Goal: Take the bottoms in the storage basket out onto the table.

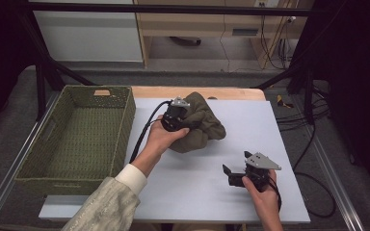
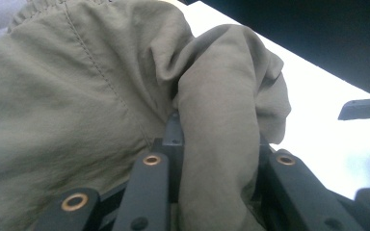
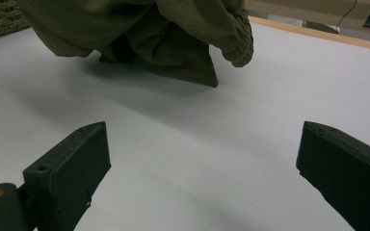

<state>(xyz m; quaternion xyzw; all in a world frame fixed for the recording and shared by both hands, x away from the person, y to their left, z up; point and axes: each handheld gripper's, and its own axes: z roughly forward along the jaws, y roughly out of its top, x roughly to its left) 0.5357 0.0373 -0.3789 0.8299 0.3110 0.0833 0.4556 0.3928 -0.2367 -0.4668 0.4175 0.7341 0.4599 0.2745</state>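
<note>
While my left gripper (image 1: 179,117) clamps the olive garment (image 1: 200,126) mid-tabletop, my right gripper (image 1: 236,174) waits, jaws apart, near the front edge; the basket (image 1: 72,179) holds nothing yet.

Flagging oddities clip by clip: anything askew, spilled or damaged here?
Nothing stands out. The olive garment is bunched beside the empty basket, a fold clamped in the left gripper; the right gripper is open.

A lab-like recording bay: black frame bars (image 1: 173,8), loose floor cables (image 1: 313,159), white-topped table (image 1: 250,144).
</note>
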